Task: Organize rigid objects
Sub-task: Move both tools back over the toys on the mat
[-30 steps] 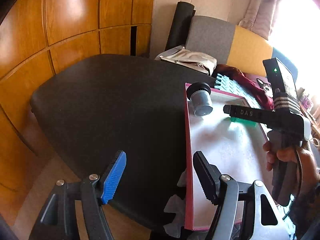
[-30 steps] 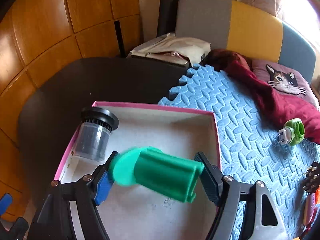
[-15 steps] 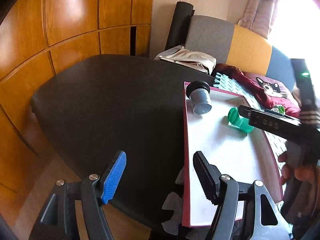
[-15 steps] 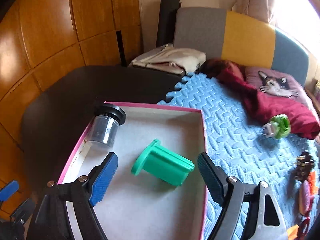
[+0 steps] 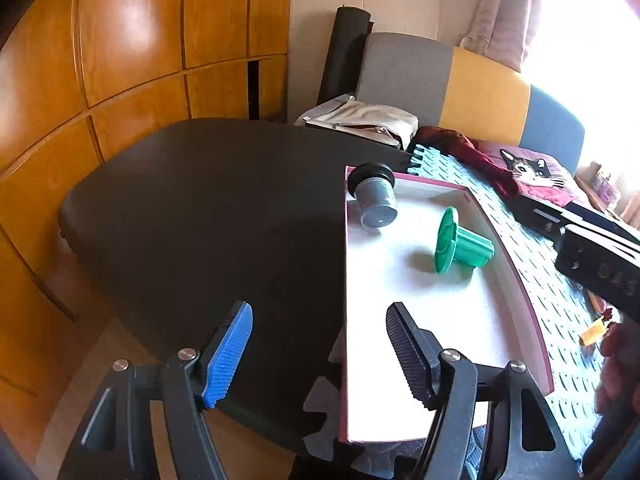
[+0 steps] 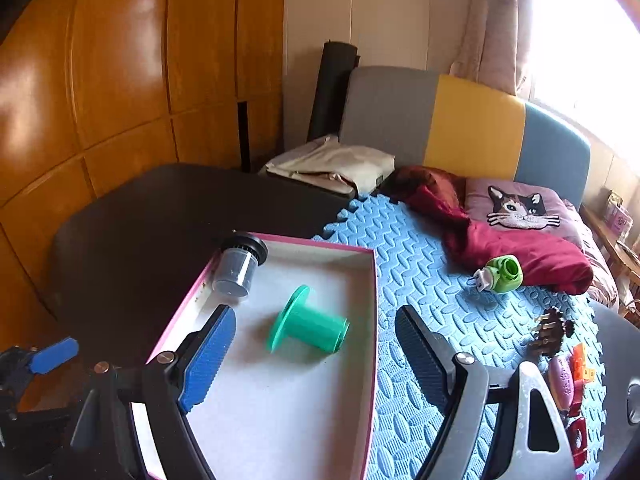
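Light: daylight floods from the blown-out window (image 6: 592,40), upper right.
Glare: sheen on glossy orange wooden panels (image 5: 132,32).
Edges: fisheye bending, dark corners.

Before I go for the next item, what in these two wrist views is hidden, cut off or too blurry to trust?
- Small toys at the mat's right edge, right wrist view: partly behind the right hand-held gripper, too small to identify.
- Pink-rimmed box, near end: covered by the left hand-held gripper in the left wrist view.
- Items by the window, both views: washed out by glare.
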The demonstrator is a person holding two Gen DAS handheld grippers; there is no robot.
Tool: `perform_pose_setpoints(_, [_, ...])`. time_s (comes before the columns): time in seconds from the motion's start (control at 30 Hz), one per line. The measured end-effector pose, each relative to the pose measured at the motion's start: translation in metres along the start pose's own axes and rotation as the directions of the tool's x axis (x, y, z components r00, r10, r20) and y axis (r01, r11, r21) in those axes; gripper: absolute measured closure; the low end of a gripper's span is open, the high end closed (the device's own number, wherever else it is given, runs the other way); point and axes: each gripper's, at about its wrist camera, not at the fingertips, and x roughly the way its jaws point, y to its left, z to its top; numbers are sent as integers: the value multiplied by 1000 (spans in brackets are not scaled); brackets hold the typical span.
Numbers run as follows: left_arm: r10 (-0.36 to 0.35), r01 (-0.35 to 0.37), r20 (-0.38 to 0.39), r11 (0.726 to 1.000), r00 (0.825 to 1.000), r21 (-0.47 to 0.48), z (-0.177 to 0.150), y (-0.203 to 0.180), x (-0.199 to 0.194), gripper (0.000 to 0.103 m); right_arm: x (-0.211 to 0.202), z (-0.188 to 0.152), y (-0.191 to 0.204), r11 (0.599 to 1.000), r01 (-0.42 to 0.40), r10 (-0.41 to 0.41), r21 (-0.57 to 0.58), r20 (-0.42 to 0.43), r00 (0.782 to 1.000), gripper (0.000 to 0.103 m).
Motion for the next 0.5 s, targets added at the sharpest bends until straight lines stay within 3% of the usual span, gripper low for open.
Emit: perform_pose_setpoints(0.5, [-12, 12, -2, 999, 1000, 37, -2, -14, -7, 33, -22, -1, -8, 1000, 15, -15, 4, 40, 999, 20])
